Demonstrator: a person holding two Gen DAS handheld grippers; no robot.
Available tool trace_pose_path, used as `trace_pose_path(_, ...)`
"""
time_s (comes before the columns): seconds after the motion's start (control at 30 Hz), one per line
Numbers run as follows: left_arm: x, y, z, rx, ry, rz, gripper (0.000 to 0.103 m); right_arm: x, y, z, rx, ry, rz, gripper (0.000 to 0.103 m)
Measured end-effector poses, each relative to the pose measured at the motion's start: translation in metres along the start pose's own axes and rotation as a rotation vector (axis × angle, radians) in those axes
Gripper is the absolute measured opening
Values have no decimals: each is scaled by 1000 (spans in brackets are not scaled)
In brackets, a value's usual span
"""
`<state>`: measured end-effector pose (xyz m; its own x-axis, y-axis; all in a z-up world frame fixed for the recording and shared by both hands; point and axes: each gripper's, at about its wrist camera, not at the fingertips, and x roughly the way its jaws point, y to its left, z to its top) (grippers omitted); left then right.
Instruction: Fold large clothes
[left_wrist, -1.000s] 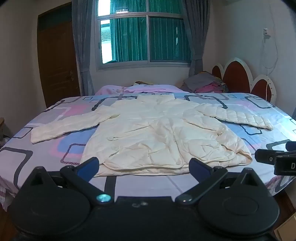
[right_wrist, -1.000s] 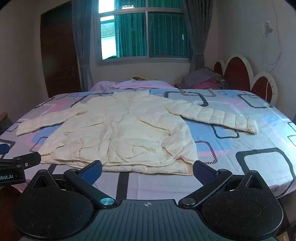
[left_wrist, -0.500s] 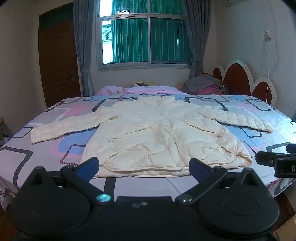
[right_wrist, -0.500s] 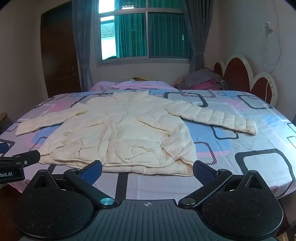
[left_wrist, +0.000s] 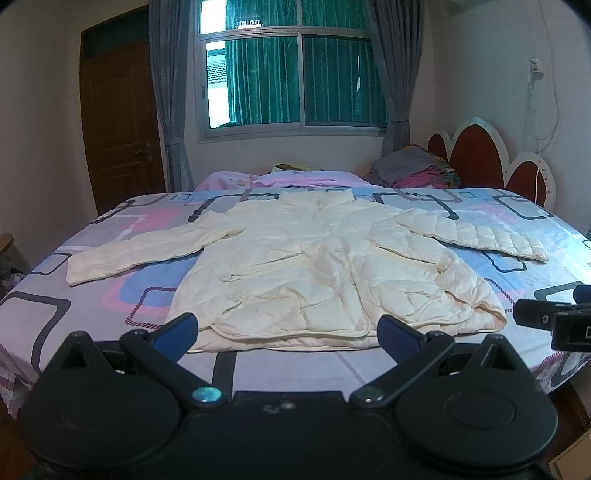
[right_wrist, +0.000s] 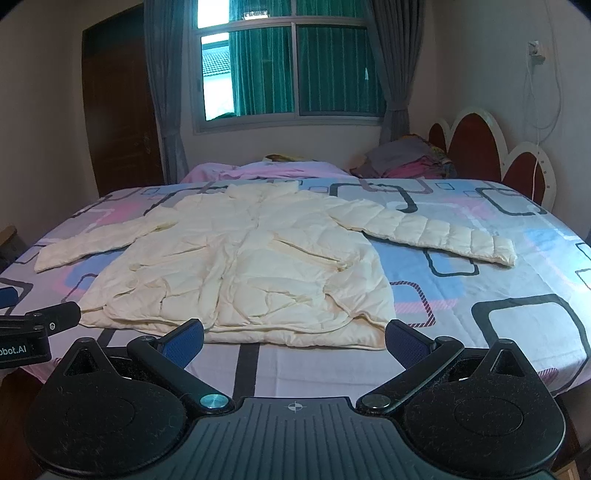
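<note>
Patterned bed (left_wrist: 517, 258), cream jacket (left_wrist: 325, 273) spread flat, hem seemingly just beyond both grippers' wide-spread, empty fingers (right_wrist: 184, 338).

Left wrist view. A cream quilted puffer jacket (left_wrist: 332, 273) lies flat, front up, on a bed (left_wrist: 110, 295) covered by a sheet patterned with pink, blue and black rounded squares. Both sleeves extend sideways; the hem faces the camera. The left gripper (left_wrist: 288, 332), with blue-padded fingers (left_wrist: 173, 332) spread wide, holds nothing and sits just short of the hem. The right gripper (left_wrist: 554, 321) shows partly at the right edge, over the bed's side. Behind: window (left_wrist: 295, 77) with green curtains, wooden door (left_wrist: 122, 122), red scalloped headboard (left_wrist: 480, 155), piled clothes (left_wrist: 417, 170).
</note>
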<state>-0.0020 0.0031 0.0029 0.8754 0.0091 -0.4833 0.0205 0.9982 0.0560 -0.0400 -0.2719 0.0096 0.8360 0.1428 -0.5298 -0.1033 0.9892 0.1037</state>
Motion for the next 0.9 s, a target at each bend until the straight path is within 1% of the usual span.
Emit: trace_pose_path(0.9,-2,2,0,-2,-2,2,103,0,1,1,-6,-2,4,103)
